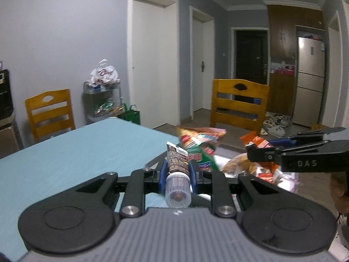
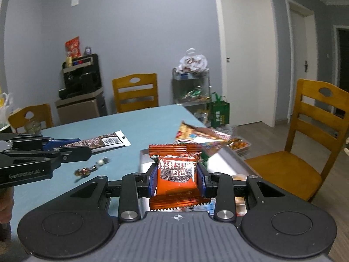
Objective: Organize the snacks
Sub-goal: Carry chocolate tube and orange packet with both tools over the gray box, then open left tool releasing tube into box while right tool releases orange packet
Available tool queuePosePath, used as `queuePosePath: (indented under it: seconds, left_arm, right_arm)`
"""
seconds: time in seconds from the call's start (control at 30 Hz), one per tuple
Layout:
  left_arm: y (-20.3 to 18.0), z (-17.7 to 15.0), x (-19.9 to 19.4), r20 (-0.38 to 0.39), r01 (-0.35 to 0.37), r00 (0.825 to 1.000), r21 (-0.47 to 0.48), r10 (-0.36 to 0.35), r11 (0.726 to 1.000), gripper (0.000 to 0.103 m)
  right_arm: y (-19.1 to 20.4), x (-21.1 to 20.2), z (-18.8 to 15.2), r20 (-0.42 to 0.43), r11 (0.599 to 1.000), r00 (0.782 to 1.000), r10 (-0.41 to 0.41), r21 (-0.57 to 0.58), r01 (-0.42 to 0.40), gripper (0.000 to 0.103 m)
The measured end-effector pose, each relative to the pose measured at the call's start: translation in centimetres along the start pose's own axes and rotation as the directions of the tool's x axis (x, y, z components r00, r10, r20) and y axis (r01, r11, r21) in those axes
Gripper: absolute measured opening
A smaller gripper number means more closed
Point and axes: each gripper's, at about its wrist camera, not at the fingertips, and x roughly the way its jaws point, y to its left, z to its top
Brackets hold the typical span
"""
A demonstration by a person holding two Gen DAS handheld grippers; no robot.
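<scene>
My left gripper (image 1: 177, 168) is shut on a brown snack tube (image 1: 177, 159) with a clear cap, held above the blue table (image 1: 76, 152). In the right wrist view the left gripper (image 2: 85, 146) comes in from the left, and the brown tube (image 2: 109, 141) shows its barcode end. My right gripper (image 2: 177, 180) is shut on an orange snack packet (image 2: 177, 174) over a metal tray (image 2: 231, 163). From the left wrist view, the right gripper (image 1: 257, 147) reaches in from the right with the orange packet (image 1: 259, 141). A large colourful snack bag (image 2: 202, 137) leans in the tray.
Small wrapped candies (image 2: 91, 168) lie on the table near the left gripper. Wooden chairs (image 2: 305, 148) (image 1: 50, 113) stand around the table. A metal cart of snacks (image 2: 192, 87) and a green bag (image 2: 219, 109) stand by the wall. More snacks (image 1: 240, 163) fill the tray.
</scene>
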Motion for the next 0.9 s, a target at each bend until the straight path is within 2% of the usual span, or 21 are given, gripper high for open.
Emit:
queuePosePath:
  seconds: [0.2,0.57,0.7,0.9]
  left_arm:
    - [-2.9,1.2,1.9,-0.002,0.054,0.999,0.023,-0.054,0.998,0.018]
    - [-8.0,1.2,6.9,-0.067,0.158,0.986,0.04,-0.155,0.987,0.018]
    - [-8.4,0.8,9.3,-0.104,0.156,0.983,0.028,-0.152,0.987,0.018]
    - [-8.4,0.1,12.3,-0.136,0.114,0.984,-0.004,-0.113,0.993,0.018]
  right_arm:
    - [-2.8,0.2,-0.6,-0.012,0.998,0.999,-0.042,0.04,0.042,0.037]
    - [-6.5,1.0,-2.1,-0.055,0.992,0.995,-0.086,0.087,0.09,0.037]
    - [-6.8,1.6,-3.0,-0.085,0.994,0.994,-0.068,0.086,0.075,0.037]
    - [-5.4,2.4,-3.2,-0.096,0.998,0.995,-0.03,0.047,0.034,0.037]
